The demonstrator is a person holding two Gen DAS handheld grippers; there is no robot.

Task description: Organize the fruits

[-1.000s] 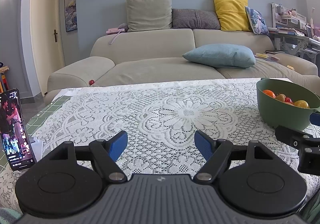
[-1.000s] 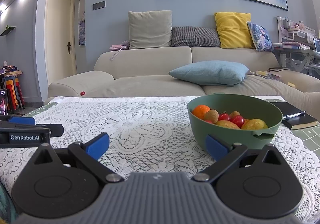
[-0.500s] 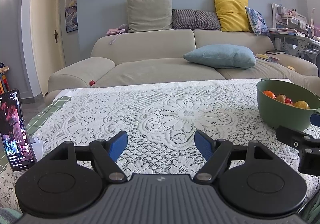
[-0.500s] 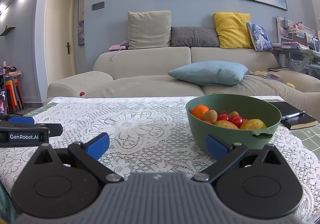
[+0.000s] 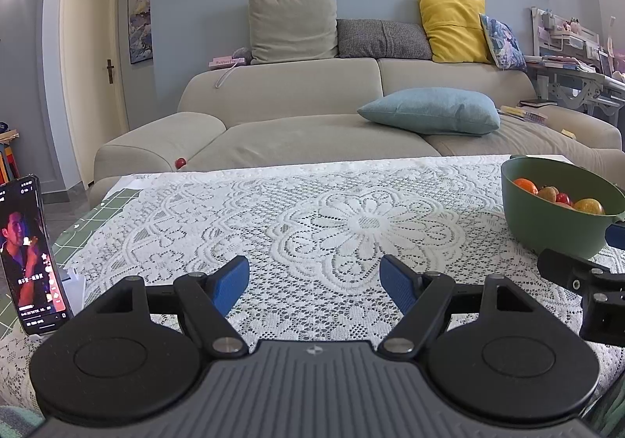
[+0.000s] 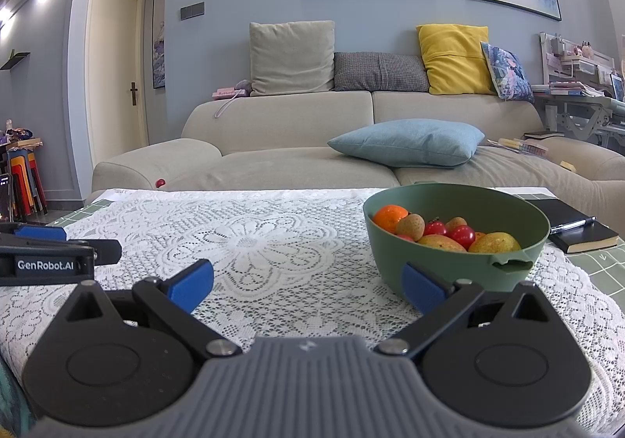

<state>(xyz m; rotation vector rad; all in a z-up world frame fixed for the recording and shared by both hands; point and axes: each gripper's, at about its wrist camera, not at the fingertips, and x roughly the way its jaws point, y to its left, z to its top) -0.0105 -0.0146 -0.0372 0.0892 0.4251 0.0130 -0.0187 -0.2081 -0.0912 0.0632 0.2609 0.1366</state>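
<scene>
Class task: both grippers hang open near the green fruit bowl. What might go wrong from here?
The round cherry tomatoes may roll off if squeezed by the right gripper. The green plastic bowl could slide on the white lace tablecloth. The left gripper could topple the propped phone.

Only the video playing on the black upright smartphone [image 5: 33, 254] at the left edge of the tabletop has changed: it showed two figures a second ago and shows one figure close up now
</scene>
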